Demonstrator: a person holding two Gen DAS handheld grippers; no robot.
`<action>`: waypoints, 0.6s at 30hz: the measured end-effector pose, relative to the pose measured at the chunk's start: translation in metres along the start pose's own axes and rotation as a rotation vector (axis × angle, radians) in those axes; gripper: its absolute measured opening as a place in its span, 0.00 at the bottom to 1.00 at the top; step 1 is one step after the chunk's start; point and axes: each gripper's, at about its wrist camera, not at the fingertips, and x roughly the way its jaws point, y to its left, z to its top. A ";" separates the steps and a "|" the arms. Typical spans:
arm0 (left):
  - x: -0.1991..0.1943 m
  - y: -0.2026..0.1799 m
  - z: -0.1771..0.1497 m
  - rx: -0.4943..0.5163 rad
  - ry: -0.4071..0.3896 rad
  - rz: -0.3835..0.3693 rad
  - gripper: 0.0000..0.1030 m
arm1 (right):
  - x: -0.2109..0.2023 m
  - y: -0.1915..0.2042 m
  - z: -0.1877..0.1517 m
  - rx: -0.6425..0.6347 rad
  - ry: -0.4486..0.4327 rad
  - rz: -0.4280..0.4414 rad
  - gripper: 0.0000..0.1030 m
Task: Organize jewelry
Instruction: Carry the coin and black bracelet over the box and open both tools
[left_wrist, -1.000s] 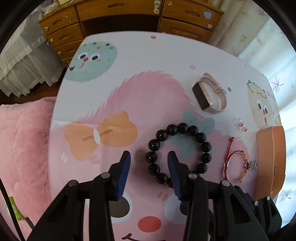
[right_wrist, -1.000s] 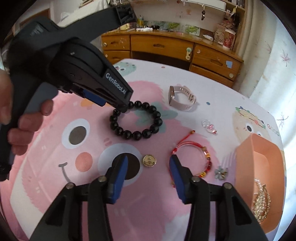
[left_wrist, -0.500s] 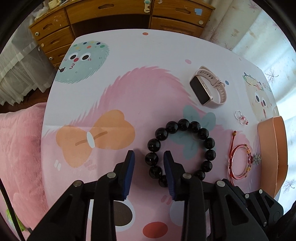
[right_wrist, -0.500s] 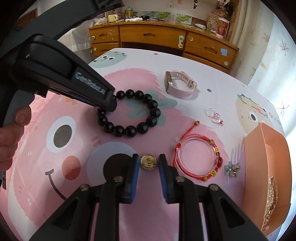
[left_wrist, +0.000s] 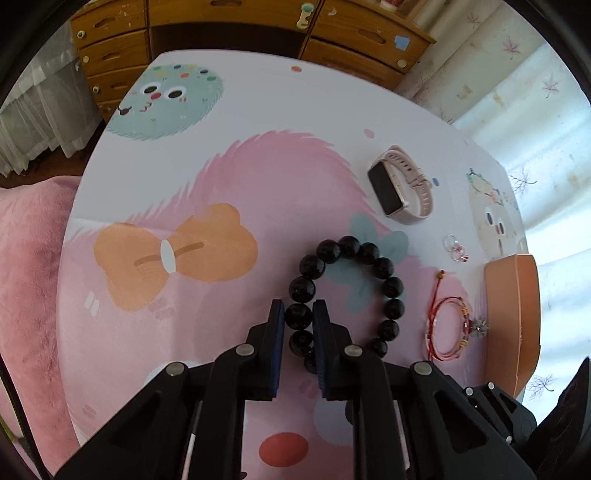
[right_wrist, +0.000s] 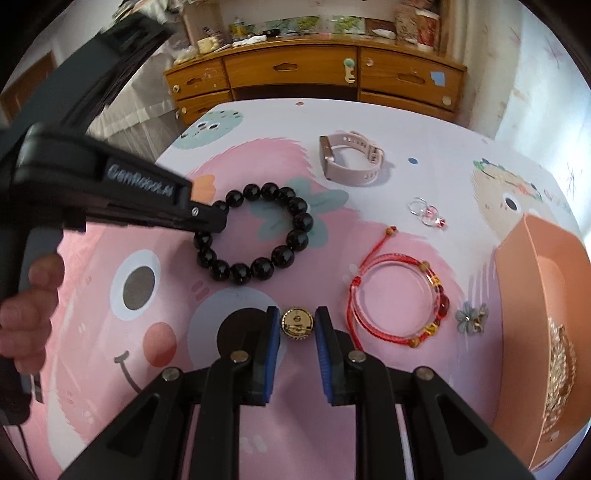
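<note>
Bracelet (left_wrist: 347, 291) of glossy black beads, left claw (left_wrist: 298, 317) gripping.

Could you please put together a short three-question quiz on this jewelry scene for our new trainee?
1. True or false: the left gripper is closed on a bead of the black bead bracelet.
2. What lies between the right gripper fingers? A) gold round brooch B) pink watch C) red string bracelet
3. Which piece already lies in the orange box?

Key: 1 true; 2 A; 3 a gold chain.
</note>
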 end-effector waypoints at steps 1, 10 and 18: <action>-0.004 -0.002 -0.002 0.006 -0.019 -0.003 0.12 | -0.003 -0.002 0.001 0.007 -0.006 0.001 0.19; -0.058 -0.022 -0.012 0.046 -0.201 -0.117 0.12 | -0.037 -0.014 0.003 0.043 -0.069 0.034 0.19; -0.093 -0.066 -0.020 0.111 -0.312 -0.166 0.12 | -0.076 -0.031 -0.002 0.067 -0.127 0.081 0.19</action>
